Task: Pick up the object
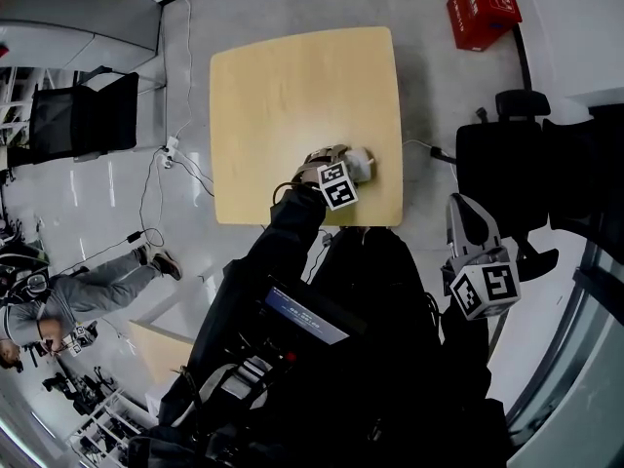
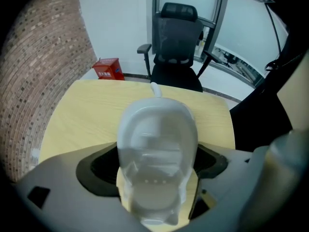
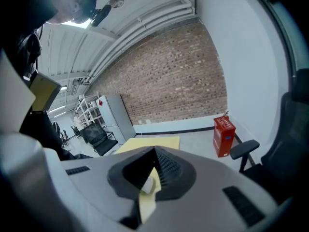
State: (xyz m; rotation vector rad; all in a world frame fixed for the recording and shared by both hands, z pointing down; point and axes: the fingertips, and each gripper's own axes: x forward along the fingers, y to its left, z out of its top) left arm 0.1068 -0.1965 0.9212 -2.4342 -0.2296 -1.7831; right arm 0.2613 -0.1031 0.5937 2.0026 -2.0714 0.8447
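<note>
Down near the table's [image 1: 292,86] right edge, toward its near right corner, the left gripper [image 1: 348,164] stands wide open around a translucent white plastic shell [image 2: 157,153] lying on the wood. Off the table, the right gripper [image 3: 153,164] is closed and empty.

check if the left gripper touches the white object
Cannot tell. The left gripper view shows the white object between the left gripper's wide jaws, its sides hiding any gap.

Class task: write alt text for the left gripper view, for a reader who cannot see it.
A translucent white plastic object sits between the open jaws of the left gripper on a pale yellow table. Behind stand a black office chair, a red crate and a brick wall.
</note>
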